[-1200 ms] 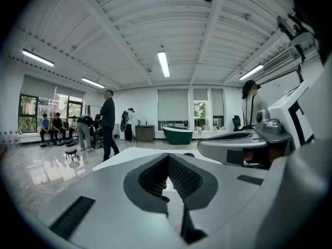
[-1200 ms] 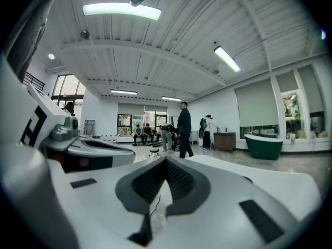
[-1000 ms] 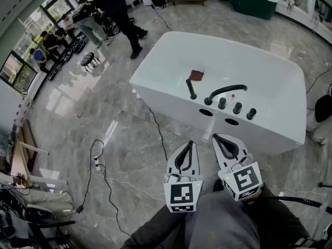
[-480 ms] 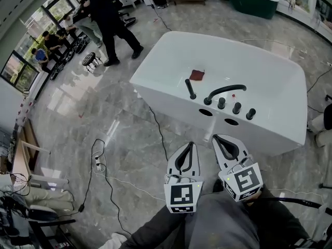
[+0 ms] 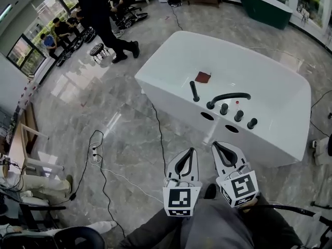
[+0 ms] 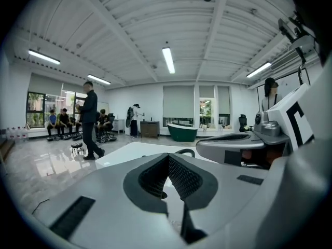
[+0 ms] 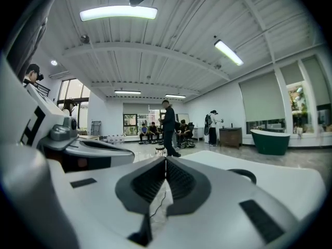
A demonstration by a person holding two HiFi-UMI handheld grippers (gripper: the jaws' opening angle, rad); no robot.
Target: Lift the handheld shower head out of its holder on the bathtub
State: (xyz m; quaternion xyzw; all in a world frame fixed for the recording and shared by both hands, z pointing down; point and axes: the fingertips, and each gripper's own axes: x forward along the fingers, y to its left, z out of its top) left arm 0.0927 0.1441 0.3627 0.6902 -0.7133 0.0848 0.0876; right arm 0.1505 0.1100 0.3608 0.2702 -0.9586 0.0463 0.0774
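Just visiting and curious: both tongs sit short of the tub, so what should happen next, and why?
Probably reach the left tongs forward toward the black shower head upright on the bathtub rim, opening them: these and the right tongs are shut, empty and well short.

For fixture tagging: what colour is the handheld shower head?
Handheld shower head: black, best in head view.

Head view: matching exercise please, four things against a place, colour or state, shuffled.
1 handheld shower head
2 red patch
3 far bathtub
4 right hand-held gripper

a dark green
b shut, nothing held
c upright on the rim of the white bathtub
d lying inside the white bathtub

Pairs: 1-c, 2-d, 3-a, 4-b
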